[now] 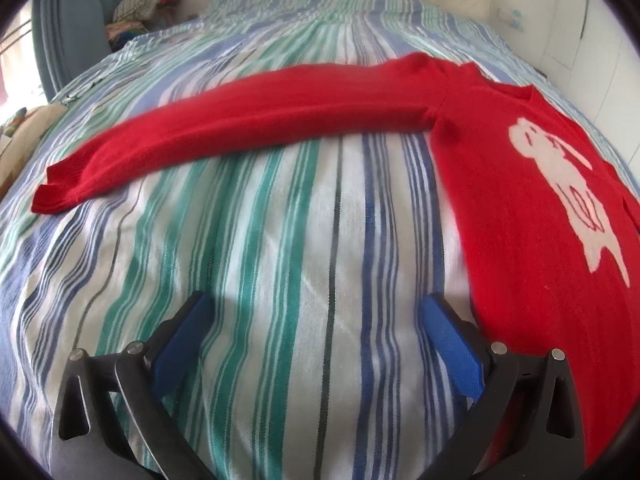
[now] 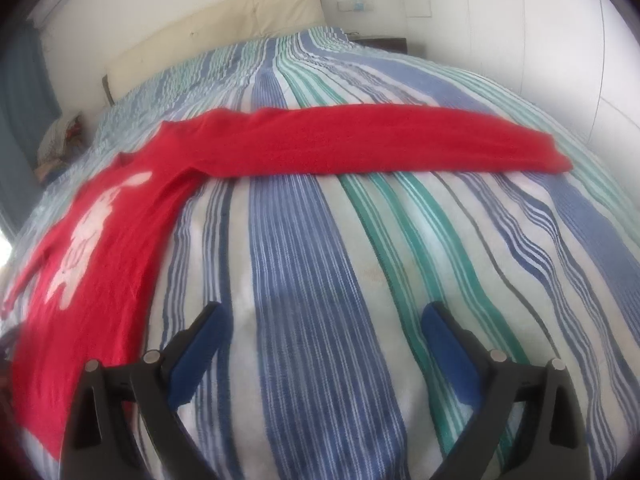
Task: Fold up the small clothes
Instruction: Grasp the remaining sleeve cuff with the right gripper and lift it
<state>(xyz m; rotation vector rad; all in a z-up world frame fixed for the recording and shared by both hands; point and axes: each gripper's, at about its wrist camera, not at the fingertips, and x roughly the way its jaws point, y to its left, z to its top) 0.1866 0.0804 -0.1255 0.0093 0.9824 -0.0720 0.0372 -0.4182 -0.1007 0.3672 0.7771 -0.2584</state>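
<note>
A sweater (image 1: 520, 220) lies flat on the bed (image 1: 280, 260), its sleeves (image 1: 240, 128) stretched left and right, far of both tongs.

The left wrist camera sits low over the striped bedspread (image 1: 280, 216), looks forward between the spread fingers of the left gripper (image 1: 316, 308) toward the head of the bed, and has the red sweater (image 1: 520, 208) at its right edge with one sleeve across the middle. The right wrist camera looks the same way from further right, between the fingers of the right gripper (image 2: 324, 316), so the sweater body lies at its left. Both views share the sweater, the bedspread and the cream headboard (image 2: 224, 20).
</note>
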